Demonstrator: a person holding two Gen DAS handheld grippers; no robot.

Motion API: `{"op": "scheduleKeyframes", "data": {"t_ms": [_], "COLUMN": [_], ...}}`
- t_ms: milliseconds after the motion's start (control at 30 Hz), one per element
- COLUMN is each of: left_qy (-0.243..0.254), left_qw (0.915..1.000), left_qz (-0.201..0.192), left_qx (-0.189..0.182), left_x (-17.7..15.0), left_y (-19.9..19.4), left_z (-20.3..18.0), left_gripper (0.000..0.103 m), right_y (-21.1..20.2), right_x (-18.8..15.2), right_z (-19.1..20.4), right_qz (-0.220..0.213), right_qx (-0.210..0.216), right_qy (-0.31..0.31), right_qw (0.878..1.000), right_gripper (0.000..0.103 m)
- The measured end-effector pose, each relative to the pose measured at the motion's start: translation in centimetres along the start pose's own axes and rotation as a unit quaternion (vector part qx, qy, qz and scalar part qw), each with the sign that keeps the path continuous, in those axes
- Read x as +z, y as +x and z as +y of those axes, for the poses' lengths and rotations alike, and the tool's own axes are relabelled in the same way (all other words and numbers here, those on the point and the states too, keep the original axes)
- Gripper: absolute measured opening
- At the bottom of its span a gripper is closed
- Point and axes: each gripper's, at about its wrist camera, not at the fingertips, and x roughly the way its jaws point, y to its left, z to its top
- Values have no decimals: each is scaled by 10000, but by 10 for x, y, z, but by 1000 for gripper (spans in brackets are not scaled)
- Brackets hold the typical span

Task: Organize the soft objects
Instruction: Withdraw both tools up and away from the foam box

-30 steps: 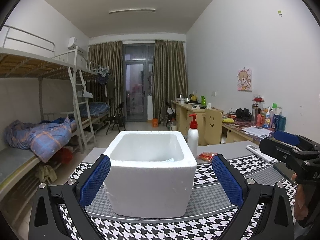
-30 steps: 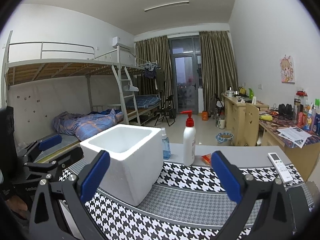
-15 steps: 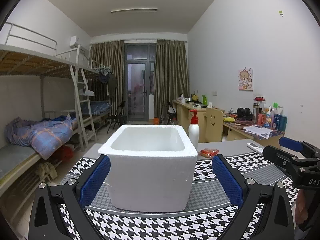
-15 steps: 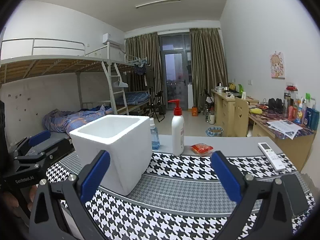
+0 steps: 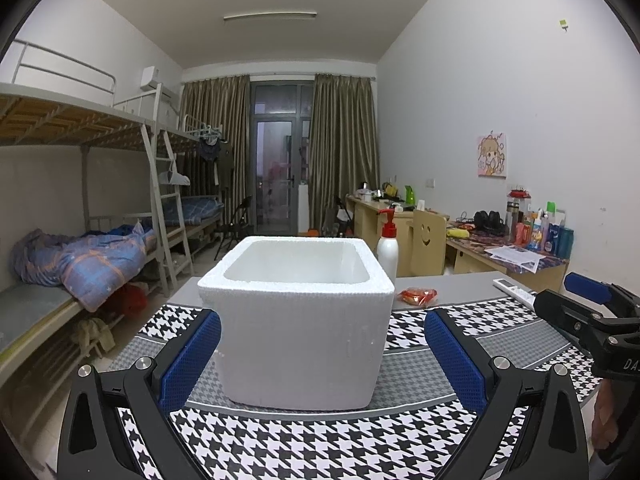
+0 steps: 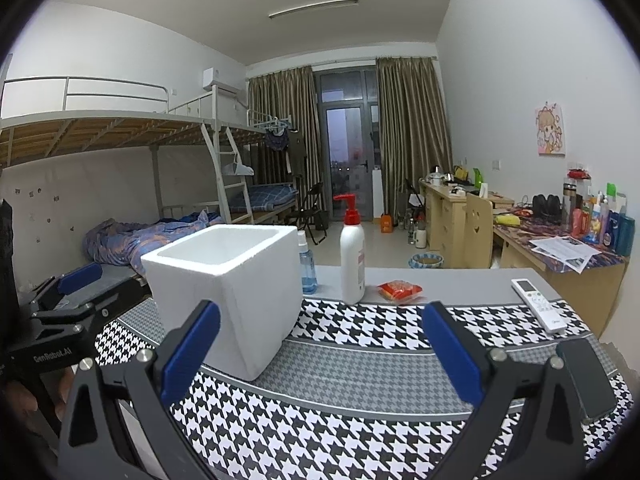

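Note:
A white foam box (image 5: 298, 320) stands open-topped on the houndstooth table mat; it also shows in the right wrist view (image 6: 228, 288). Its inside is hidden from here. A small red soft packet (image 5: 418, 295) lies behind the box to the right, and it also shows in the right wrist view (image 6: 400, 291). My left gripper (image 5: 322, 354) is open and empty, just in front of the box. My right gripper (image 6: 320, 350) is open and empty, to the right of the box, and appears at the right edge of the left view (image 5: 592, 320).
A white pump bottle with a red top (image 6: 352, 258) and a small blue bottle (image 6: 307, 266) stand behind the box. A white remote (image 6: 538, 304) and a dark phone (image 6: 586, 378) lie at the right. Bunk beds are left, desks right.
Both grippers have dropped lower and tilted up a little, so the box interior shows less. Both stay open and empty.

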Motion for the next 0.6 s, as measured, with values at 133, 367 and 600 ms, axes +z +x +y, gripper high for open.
{"op": "scheduleKeyframes", "data": {"t_ms": [133, 367, 600], "left_qy": [-19, 27, 23], "left_qw": [10000, 10000, 9999], "left_qz": [46, 86, 136], "left_qx": [43, 40, 64], "left_x": [-3, -8, -9], "left_y": [-2, -6, -2], "left_z": [1, -1, -1], "left_gripper": [102, 102, 102], "right_y": [-2, -6, -8], "right_x": [-2, -4, -5], "right_z": [-3, -4, -6], "right_qz": [16, -2, 21], "right_qx": [14, 23, 15], "right_qy": [54, 22, 49], "right_qw": [10000, 10000, 10000], "right_gripper": [102, 102, 102]}}
